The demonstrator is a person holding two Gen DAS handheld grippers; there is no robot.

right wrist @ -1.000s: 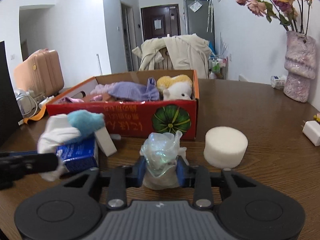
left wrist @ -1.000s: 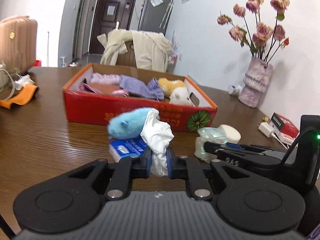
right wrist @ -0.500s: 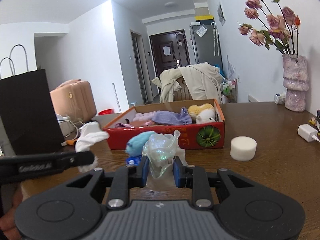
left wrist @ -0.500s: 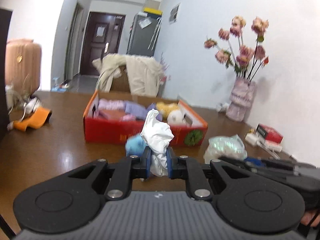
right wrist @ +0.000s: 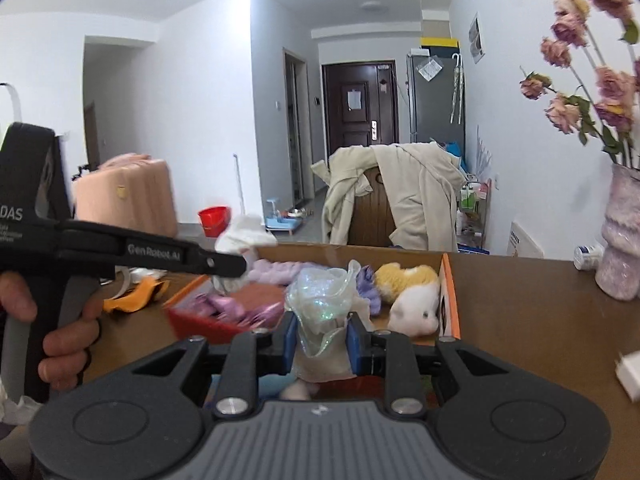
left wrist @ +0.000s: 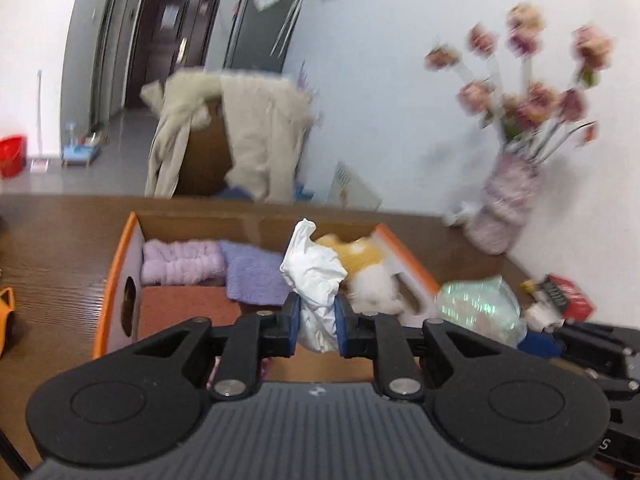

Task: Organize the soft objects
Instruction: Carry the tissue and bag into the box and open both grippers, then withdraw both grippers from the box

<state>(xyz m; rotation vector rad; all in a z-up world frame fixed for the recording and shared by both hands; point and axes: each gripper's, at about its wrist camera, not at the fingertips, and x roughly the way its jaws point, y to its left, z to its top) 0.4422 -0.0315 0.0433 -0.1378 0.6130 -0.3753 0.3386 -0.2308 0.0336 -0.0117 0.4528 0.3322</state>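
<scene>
Your left gripper (left wrist: pixel 316 326) is clamped on a crumpled white cloth (left wrist: pixel 316 276), held above the open cardboard box (left wrist: pixel 120 264). Your right gripper (right wrist: pixel 320 338) is closed on an iridescent plastic bag (right wrist: pixel 320 296), just beside and also over the box. Inside lie purple towels (left wrist: pixel 256 272) and a yellow-white plush toy (right wrist: pixel 412 292).
</scene>
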